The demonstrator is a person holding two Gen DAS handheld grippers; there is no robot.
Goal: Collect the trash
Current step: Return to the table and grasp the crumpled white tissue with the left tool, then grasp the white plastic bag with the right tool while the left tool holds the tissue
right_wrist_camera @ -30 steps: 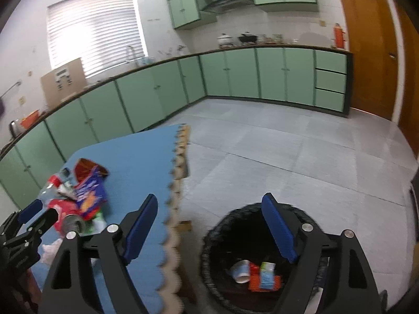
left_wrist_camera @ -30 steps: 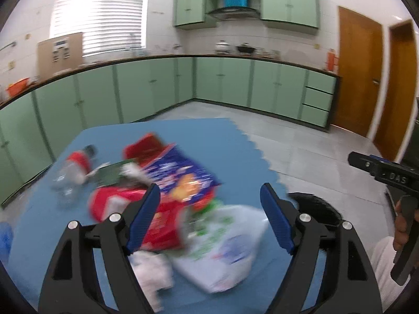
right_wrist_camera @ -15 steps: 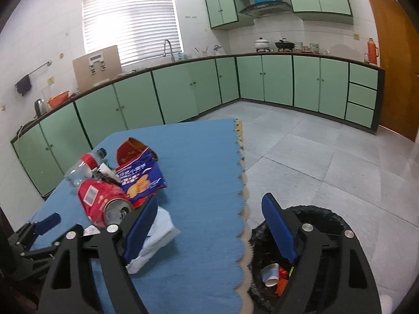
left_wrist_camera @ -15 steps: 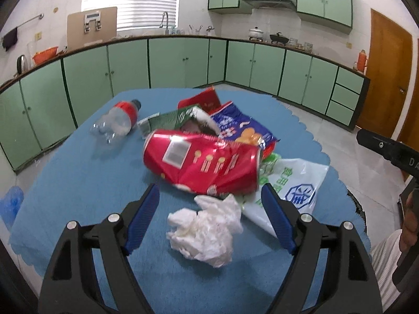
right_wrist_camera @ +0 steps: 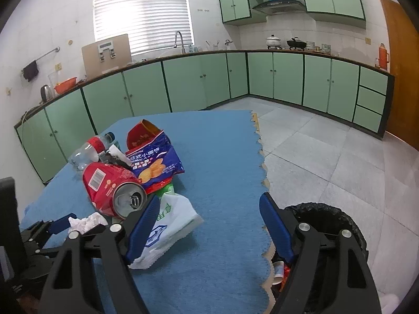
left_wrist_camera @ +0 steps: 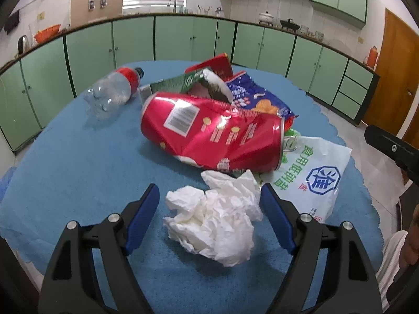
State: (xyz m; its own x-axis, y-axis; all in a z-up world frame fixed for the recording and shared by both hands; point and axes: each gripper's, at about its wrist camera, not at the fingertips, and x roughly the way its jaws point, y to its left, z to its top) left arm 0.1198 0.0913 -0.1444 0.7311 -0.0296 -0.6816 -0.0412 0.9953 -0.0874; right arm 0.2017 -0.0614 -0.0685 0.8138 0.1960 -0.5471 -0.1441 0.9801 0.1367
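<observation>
We brought the left gripper [left_wrist_camera: 209, 209] around the crumpled tissue [left_wrist_camera: 213, 219], just in front of the crushed red can [left_wrist_camera: 212, 133], jaws closing, not yet gripping. Next: squeeze, lift. Our right gripper [right_wrist_camera: 208, 225], closing on nothing, hovered between can and bin [right_wrist_camera: 330, 225].

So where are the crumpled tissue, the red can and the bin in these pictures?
tissue [left_wrist_camera: 212, 219], left wrist view, middle of the crumpled wad.
red can [left_wrist_camera: 209, 130], left wrist view, dented side below the barcode.
bin [right_wrist_camera: 327, 216], right wrist view, far rim of the black liner.
</observation>
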